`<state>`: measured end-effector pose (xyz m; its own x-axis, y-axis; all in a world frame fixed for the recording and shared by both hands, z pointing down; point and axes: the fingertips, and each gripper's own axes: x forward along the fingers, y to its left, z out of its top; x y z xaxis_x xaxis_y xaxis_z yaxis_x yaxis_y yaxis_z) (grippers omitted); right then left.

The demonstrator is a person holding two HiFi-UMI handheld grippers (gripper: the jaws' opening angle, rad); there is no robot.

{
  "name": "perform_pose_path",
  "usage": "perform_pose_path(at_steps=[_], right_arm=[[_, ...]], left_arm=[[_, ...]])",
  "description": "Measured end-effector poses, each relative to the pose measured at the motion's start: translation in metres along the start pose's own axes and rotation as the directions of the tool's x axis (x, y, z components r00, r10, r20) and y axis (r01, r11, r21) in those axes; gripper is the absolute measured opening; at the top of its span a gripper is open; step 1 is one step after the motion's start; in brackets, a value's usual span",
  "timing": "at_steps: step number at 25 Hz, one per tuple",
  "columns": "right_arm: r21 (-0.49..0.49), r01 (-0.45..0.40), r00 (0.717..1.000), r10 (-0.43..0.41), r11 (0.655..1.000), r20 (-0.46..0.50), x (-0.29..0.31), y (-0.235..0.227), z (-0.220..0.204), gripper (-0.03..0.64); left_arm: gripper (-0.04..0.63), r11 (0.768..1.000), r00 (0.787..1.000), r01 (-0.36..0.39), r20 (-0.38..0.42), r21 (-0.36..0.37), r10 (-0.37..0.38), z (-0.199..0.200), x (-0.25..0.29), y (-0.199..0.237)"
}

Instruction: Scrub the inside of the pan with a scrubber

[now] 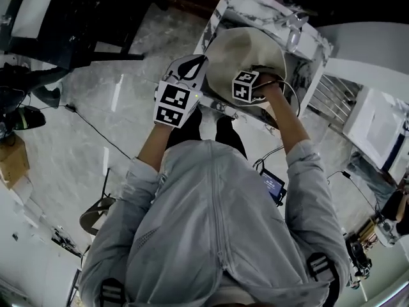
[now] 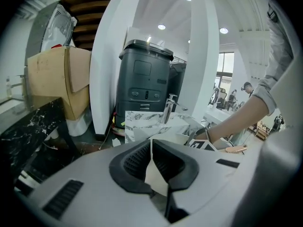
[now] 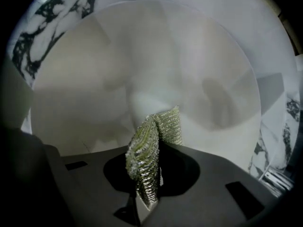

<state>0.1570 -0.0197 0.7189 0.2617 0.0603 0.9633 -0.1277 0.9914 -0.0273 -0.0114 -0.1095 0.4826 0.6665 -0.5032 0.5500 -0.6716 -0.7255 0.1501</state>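
At the centre left of the head view, the left hand-held gripper (image 1: 197,64) reaches the near edge of the cream round pan (image 1: 246,50), which sits on the white marble-patterned bench (image 1: 216,25) in the upper middle of the frame. Its own view shows the jaws pressed together on a thin cream edge, most likely the pan's rim, so it steadies the pan. To the right, the right hand-held gripper (image 1: 254,82) hangs over the pan's inside, its jaws pinching a folded green-silver metal mesh scrubber (image 3: 144,155) aimed at the pale bottom; whether it touches I cannot tell. I judge the scrubbing to be in hand: hold and tool are set, but the inside shows only soft grey shading and no clearly cleaned patch, so most rubbing may be left. The head view alone gives both grippers' layout but hides the scrubber; only the right gripper view shows it. Only the left gripper view shows the brown cardboard box (image 2: 57,79), the dark grey bin (image 2: 144,79) and the chrome tap (image 2: 169,107).
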Motion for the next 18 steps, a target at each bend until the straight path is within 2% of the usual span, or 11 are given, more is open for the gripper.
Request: perform_pose_path(at_steps=[4,7,10,13,18], right_arm=[[0.049,0.121,0.993,-0.121,0.991,-0.001,0.017,-0.037,-0.022,0.082],[0.071,0.098,0.995,-0.099,0.993,0.014,0.018,-0.043,-0.026,0.083],[0.053,0.086,0.996,-0.087,0.995,0.014,0.018,-0.046,-0.021,0.083],[0.035,0.103,0.994,-0.104,0.994,0.021,0.018,-0.047,-0.017,0.083],[0.076,0.141,0.985,-0.147,0.987,0.089,0.013,-0.055,0.005,0.083]], left_arm=[[0.03,0.999,0.999,-0.037,-0.001,-0.019,0.037,0.0,0.007,-0.004],[0.029,0.999,0.999,-0.049,-0.005,-0.023,0.049,0.0,0.007,-0.006],[0.03,0.997,0.998,-0.07,-0.012,-0.039,0.069,-0.003,0.005,-0.001],[0.03,0.995,0.996,-0.086,-0.009,-0.044,0.085,-0.004,0.002,0.002],[0.029,0.993,0.994,-0.108,-0.001,-0.054,0.108,-0.003,-0.003,0.004]])
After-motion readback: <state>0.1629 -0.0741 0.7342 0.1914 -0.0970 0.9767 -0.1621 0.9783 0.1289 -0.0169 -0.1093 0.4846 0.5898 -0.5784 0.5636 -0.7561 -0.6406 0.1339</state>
